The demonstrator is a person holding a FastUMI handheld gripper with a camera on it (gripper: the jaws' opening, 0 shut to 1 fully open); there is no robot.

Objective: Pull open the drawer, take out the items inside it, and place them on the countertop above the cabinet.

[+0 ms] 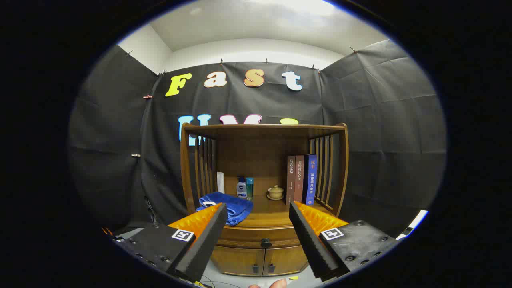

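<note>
A wooden cabinet [264, 168] stands ahead against the black cloth wall. Its drawer [260, 236] sits shut under the countertop [272, 214], with a dark knob [266, 243] in the middle, seen between and beyond my fingers. My gripper [258, 236] is open, some way in front of the cabinet, holding nothing. What lies inside the drawer is hidden.
On the countertop lie a blue towel [226, 206], two small bottles [245, 188], a lidded cup on a saucer [275, 192] and three upright books [302, 180]. Two small doors [262, 262] sit below the drawer. A fingertip [276, 284] shows beneath the fingers.
</note>
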